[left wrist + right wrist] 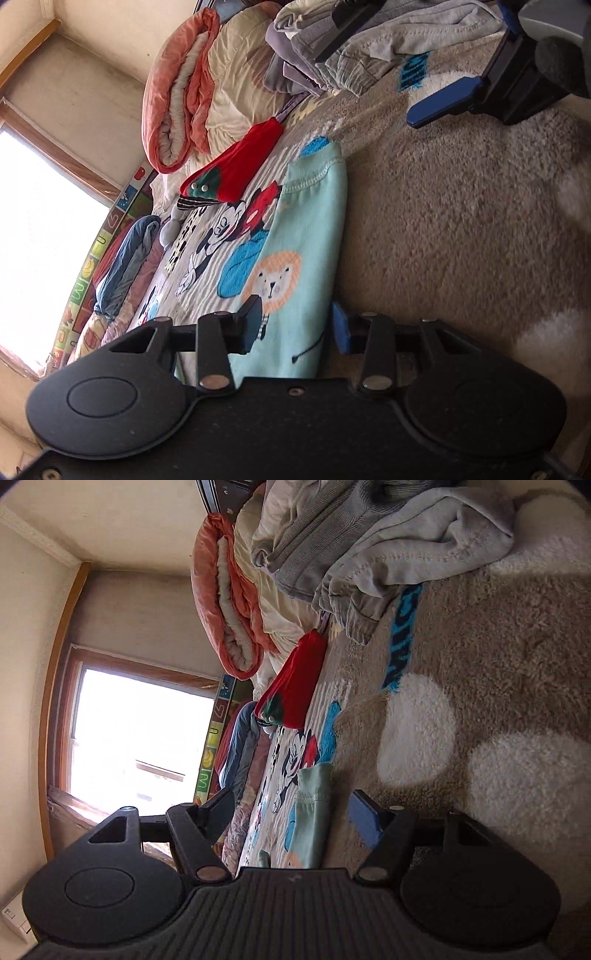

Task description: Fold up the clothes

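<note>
A light teal child's garment (306,236) with a lion print lies flat on the Mickey Mouse blanket (221,229). My left gripper (295,325) is open, its fingers either side of the garment's near end, low over it. In the left wrist view my right gripper (443,99) shows at the top right, open, beyond the garment. In the right wrist view my right gripper (291,816) is open with the teal garment (314,812) between its fingers, seen edge-on. A pile of grey clothes (369,546) lies further off.
A red cloth (240,166) lies on the blanket beyond the teal garment. Rolled orange and cream quilts (184,92) sit at the far end. A blue bundle (125,258) lies by the window side. A beige fluffy rug (461,221) covers the right.
</note>
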The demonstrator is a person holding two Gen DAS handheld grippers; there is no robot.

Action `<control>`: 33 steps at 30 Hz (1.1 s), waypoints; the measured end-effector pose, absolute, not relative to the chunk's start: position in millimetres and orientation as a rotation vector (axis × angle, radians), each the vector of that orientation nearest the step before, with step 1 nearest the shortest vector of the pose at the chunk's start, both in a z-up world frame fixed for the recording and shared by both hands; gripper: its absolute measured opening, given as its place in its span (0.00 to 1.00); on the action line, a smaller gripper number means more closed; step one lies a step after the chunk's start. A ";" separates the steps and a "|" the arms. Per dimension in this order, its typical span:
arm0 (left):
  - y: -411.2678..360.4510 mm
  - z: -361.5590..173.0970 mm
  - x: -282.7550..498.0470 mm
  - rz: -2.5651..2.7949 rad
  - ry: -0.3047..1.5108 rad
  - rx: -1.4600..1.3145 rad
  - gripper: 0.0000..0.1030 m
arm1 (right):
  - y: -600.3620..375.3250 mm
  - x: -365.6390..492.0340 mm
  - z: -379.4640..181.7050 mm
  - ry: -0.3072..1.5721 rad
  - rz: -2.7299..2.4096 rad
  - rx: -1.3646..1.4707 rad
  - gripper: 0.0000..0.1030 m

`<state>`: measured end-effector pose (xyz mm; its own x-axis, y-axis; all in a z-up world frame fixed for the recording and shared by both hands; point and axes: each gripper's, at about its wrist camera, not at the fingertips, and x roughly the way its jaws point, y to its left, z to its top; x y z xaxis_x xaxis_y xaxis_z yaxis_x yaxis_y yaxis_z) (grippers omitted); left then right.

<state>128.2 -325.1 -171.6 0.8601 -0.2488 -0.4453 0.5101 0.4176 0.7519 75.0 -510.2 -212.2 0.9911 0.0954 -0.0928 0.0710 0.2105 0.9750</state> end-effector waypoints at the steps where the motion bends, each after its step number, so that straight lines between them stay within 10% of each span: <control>1: -330.5 -171.3 131.9 -0.484 0.285 1.039 0.37 | -512.1 73.4 -214.0 0.128 0.020 1.375 0.67; 18: -400.7 -171.9 172.6 -0.470 0.285 1.100 0.37 | -528.1 62.2 -228.7 -0.006 -0.014 1.480 0.68; 26: -418.4 -168.7 188.4 -0.449 0.341 1.087 0.08 | -528.4 60.1 -232.8 -0.047 -0.038 1.501 0.68; 33: -384.7 -115.0 190.6 -0.456 0.332 0.895 0.04 | -523.0 56.0 -226.0 -0.040 -0.061 1.471 0.70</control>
<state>190.6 -384.7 -115.0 0.8552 -0.2402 -0.4592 0.5108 0.5407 0.6684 56.0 -523.0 -226.0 0.9978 -0.0654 -0.0100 0.0164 0.0987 0.9950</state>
